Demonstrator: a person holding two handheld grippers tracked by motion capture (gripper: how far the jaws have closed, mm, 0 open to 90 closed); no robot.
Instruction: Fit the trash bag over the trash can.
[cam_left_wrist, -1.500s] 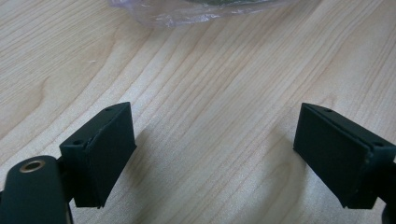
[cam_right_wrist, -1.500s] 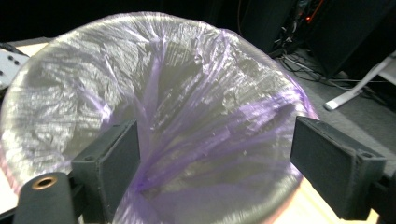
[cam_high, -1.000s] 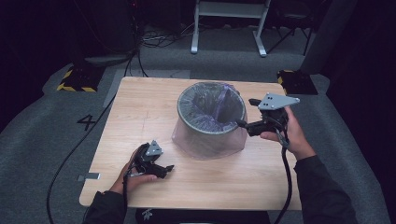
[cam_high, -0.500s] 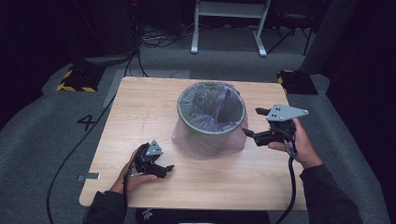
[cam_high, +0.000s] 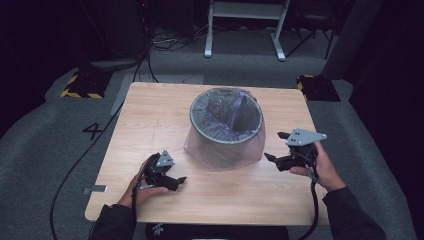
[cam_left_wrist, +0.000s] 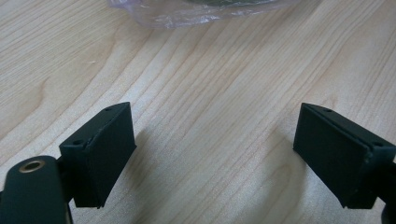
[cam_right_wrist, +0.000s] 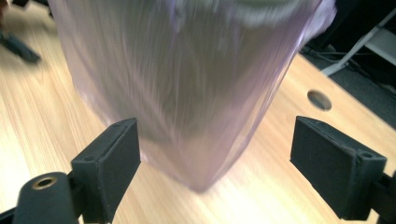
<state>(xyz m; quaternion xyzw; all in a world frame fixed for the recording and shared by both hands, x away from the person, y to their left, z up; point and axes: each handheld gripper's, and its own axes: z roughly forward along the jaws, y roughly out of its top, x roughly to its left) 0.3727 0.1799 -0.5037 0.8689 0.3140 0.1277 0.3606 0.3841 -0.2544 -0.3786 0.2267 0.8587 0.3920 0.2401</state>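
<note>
One bin (cam_high: 226, 125), lined with a translucent purple bag (cam_high: 215, 155) draped over its rim, stands mid-surface (cam_high: 150, 115). Your right gripper (cam_high: 272, 156) hovers just beside the bag, jaws apart; your left gripper (cam_high: 181, 180) rests on the wood nearby, jaws apart, holding nothing.

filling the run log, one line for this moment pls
bin: upright, purple bag over it | left claw: open, on table | right claw: open, beside bag, not touching
</note>
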